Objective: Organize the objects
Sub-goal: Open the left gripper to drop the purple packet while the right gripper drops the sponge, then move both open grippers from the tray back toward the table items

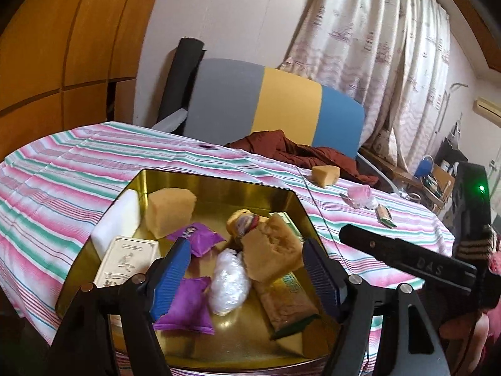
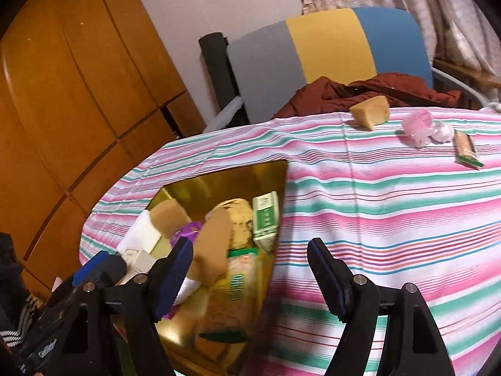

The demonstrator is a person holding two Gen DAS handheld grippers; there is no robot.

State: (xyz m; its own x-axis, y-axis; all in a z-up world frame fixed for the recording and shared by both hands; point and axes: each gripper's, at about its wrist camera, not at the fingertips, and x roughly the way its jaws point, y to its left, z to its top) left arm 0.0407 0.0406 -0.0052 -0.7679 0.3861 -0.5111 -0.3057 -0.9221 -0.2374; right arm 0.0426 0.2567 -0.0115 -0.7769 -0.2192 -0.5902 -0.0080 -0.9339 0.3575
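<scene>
A gold tin box (image 1: 219,185) sits on the striped tablecloth (image 1: 62,169). It holds tan sponge pieces (image 1: 169,213), purple packets (image 1: 188,304), a clear plastic bag (image 1: 228,282), a white block (image 1: 119,219), a small card box (image 1: 128,260) and snack packets (image 1: 288,300). My left gripper (image 1: 247,272) is open just above the tin's contents. My right gripper (image 2: 250,279) is open and empty over the tin's right rim (image 2: 281,188). A tan sponge (image 2: 371,111), a pink plastic item (image 2: 418,125) and a green snack packet (image 2: 466,150) lie on the cloth at the far right.
A grey, yellow and blue chair (image 1: 275,106) with a dark red garment (image 1: 300,153) stands behind the table. Wooden cabinets (image 1: 56,47) are at the left, curtains (image 1: 375,31) at the back. The right gripper's body (image 1: 407,257) shows in the left wrist view.
</scene>
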